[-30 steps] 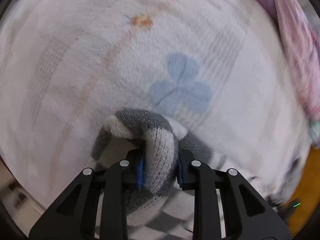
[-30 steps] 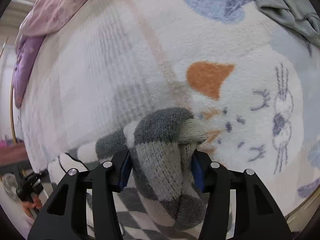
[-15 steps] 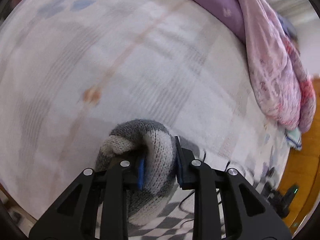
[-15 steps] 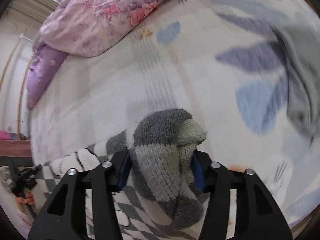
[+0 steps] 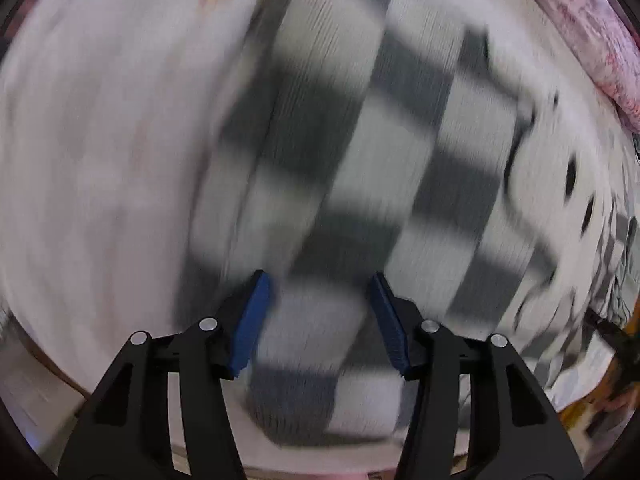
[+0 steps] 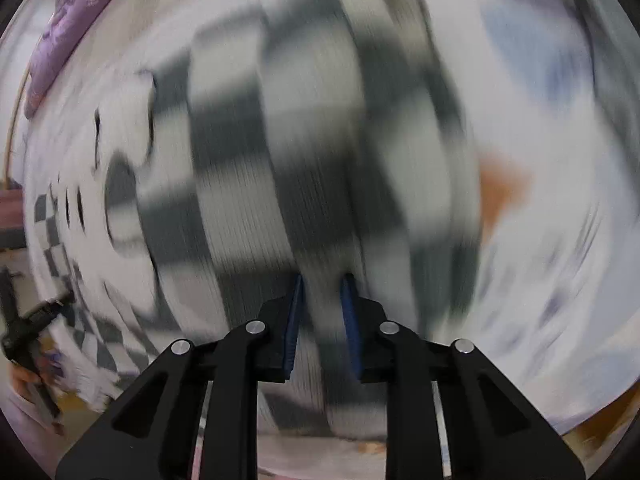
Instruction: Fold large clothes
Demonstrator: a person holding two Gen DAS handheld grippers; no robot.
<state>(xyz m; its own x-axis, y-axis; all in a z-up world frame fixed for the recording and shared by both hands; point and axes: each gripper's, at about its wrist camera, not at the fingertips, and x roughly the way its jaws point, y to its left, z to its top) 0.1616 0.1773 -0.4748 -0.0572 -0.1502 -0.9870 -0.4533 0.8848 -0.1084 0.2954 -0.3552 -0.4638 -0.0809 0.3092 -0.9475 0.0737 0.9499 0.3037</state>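
Item, nearest: my left claw, pointing straight down. Its blue pads stand spread; the jaws have just been opening, and the checked knit lies below the gap, not pinched as far as the blur lets me judge.

Item: my right claw, angled steeply down. Pads narrow, jaws just closing; a fold of knit seems to sit between them, but through the blur I cannot tell whether they grip it.

Item, the task's thing: one large grey-and-white checked sweater, spread flat on the bed beneath both claws, a sleeve or side panel doubled along its left edge in the left view.

Handling, my judgement: soft, thick, limp, moderately heavy; it will sag and stretch, not slip. Best taken at hem or shoulder corners, through doubled layers.

Item, beyond: white patterned bed cover with an orange patch; farther, a pink floral quilt and a purple pillow.
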